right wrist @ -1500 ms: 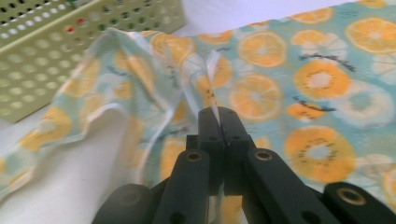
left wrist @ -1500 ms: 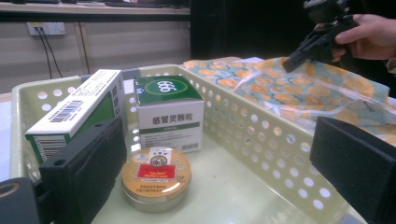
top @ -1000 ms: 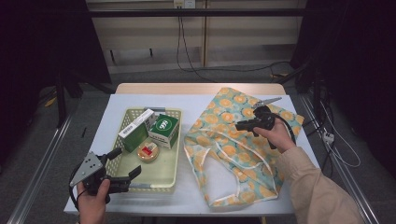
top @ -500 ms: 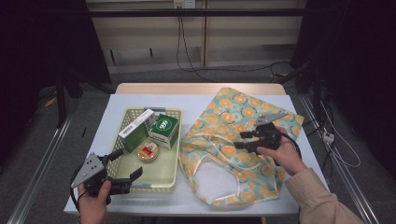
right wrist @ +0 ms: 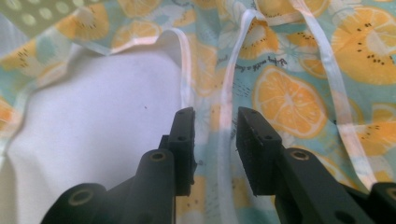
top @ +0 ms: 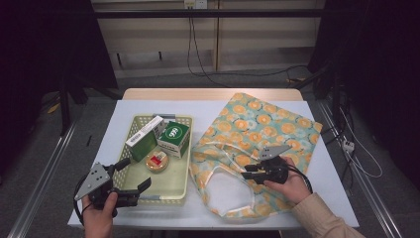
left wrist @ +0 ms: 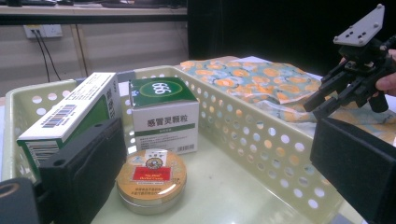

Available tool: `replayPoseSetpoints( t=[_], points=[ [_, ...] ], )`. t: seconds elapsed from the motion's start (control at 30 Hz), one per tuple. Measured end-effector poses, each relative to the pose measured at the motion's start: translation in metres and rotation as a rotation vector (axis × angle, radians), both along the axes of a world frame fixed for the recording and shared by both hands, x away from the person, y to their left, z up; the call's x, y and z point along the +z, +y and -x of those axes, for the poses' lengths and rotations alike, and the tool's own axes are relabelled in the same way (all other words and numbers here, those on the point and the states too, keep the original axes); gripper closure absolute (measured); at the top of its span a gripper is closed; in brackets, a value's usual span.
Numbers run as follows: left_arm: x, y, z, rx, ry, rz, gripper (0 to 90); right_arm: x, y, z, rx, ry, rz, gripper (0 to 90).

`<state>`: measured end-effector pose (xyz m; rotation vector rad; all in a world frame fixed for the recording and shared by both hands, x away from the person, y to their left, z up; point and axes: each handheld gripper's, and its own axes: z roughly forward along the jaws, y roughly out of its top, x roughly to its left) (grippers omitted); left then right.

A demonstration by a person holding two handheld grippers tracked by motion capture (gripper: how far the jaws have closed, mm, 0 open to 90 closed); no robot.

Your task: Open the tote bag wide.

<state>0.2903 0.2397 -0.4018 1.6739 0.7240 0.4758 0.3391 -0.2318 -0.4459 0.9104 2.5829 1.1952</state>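
Nearest, the left gripper (top: 132, 187) waits with its jaws spread at the near edge of the basket (top: 181, 171), holding nothing; probably it is ready for the round tin (top: 157, 161) and the boxes (top: 173, 138) inside. Farther right, the right gripper (right wrist: 212, 135) has just been closing its jaws around the pale handle strap (right wrist: 227, 116) of the orange-print bag (top: 262, 126), which lies flat on the table; a small gap remains, so I judge the strap is not yet pinched.

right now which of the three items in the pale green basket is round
The gold round tin with the red label, lying flat; the green-and-white cartons behind it are rectangular.
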Motion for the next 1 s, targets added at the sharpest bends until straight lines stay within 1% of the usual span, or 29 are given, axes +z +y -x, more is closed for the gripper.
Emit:
replayPoseSetpoints(
  t=[0.07, 0.13, 0.17, 0.2, 0.23, 0.27, 0.37, 0.43, 0.5, 0.6, 0.67, 0.8, 0.9, 1.0],
  points=[
    [0.000, -0.001, 0.000, -0.003, -0.001, -0.004, 3.3, -0.002, 0.002, 0.002, 0.018, 0.001, 0.021, 68.3],
    [0.000, -0.003, 0.000, -0.010, 0.000, -0.004, 3.3, -0.005, 0.004, 0.002, 0.013, -0.015, 0.070, 70.0],
    [0.000, -0.003, 0.000, -0.012, -0.001, -0.005, 3.3, -0.006, 0.004, 0.002, 0.014, -0.010, 0.072, 70.1],
    [0.000, -0.003, 0.000, -0.014, -0.001, -0.008, 3.3, -0.008, 0.003, 0.001, 0.004, -0.011, 0.072, 70.2],
    [0.000, -0.003, 0.000, -0.014, 0.000, -0.009, 3.3, -0.008, 0.002, -0.001, -0.015, -0.006, 0.062, 70.7],
    [0.000, -0.003, 0.000, -0.013, -0.002, -0.010, 3.3, -0.008, 0.000, -0.002, -0.019, 0.000, 0.055, 72.1],
    [0.000, -0.003, 0.000, -0.013, -0.001, -0.013, 3.3, -0.009, -0.003, -0.005, -0.040, 0.001, 0.047, 79.3],
    [0.000, -0.003, 0.001, -0.013, -0.001, -0.014, 3.3, -0.010, -0.004, -0.006, -0.055, 0.000, 0.044, 82.1],
    [0.000, -0.004, 0.001, -0.016, 0.000, -0.018, 3.3, -0.010, -0.003, -0.007, -0.050, 0.000, 0.043, 82.9],
    [0.001, -0.006, 0.001, -0.019, -0.004, -0.021, 3.3, -0.010, -0.005, -0.007, -0.047, 0.028, 0.020, 86.5],
    [0.001, -0.006, 0.000, -0.019, -0.002, -0.023, 3.3, -0.009, -0.006, -0.007, -0.046, 0.022, 0.022, 87.7],
    [0.000, -0.006, -0.001, -0.023, -0.002, -0.029, 3.3, -0.003, -0.008, -0.006, -0.040, 0.019, 0.002, 88.6],
    [0.000, -0.008, 0.000, -0.023, 0.001, -0.023, 3.3, 0.002, -0.011, -0.007, -0.044, 0.014, -0.016, 88.9],
    [0.000, -0.008, -0.001, -0.024, 0.000, -0.025, 3.3, 0.007, -0.014, -0.010, -0.052, -0.004, -0.011, 88.9]
  ],
)
